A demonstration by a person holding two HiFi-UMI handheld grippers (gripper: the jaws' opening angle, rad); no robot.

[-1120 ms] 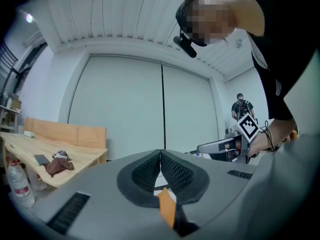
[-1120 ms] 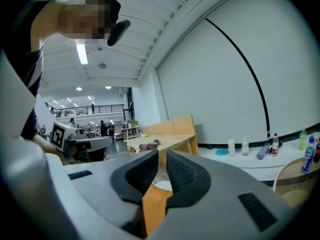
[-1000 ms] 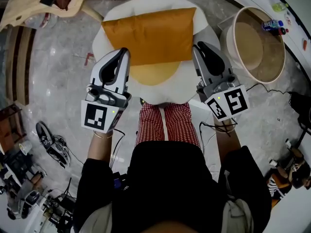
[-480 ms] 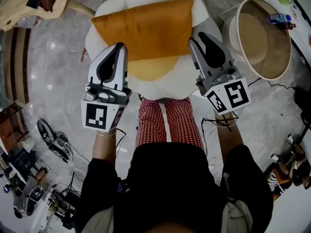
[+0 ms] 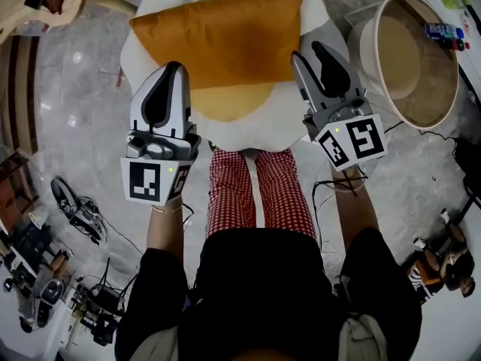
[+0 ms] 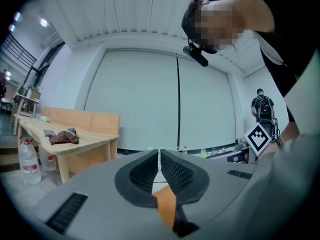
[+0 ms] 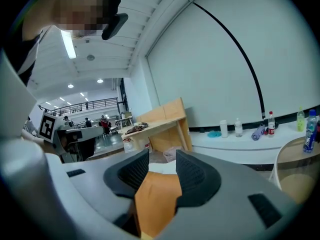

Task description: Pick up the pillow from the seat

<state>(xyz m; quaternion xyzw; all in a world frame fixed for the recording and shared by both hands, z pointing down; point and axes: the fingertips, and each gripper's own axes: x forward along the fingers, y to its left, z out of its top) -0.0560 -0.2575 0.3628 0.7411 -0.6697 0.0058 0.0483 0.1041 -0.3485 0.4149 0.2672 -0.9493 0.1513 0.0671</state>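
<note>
Pillow [image 5: 225, 36]: an orange, rectangular one that lies flat across the far half of the seat [image 5: 282, 122], a round white cushion with a yellow middle like a fried egg. Its long sides run crosswise on the seat. Its near edge covers the far part of the yellow patch, and its ends reach close to the seat's left and right rims.

The left gripper [image 5: 173, 66] hangs over the seat's left side, with its tips above the pillow's near left corner. Its jaws are pressed together at the tips. Its own view shows a thin strip of orange fabric in the slit behind the tips, but not whether any cloth is caught there.

The right gripper [image 5: 307, 51] is at the seat's right side, with its tips at the pillow's right end. Its jaws have just been opening and now stand partly apart. Orange fabric fills the gap between them and the seat's white shows beyond, and the pads do not clamp it.

A round wooden tub [image 5: 368, 43] stands just right of the seat. The person's legs, in red checked trousers [image 5: 259, 194], are at the seat's near edge.
</note>
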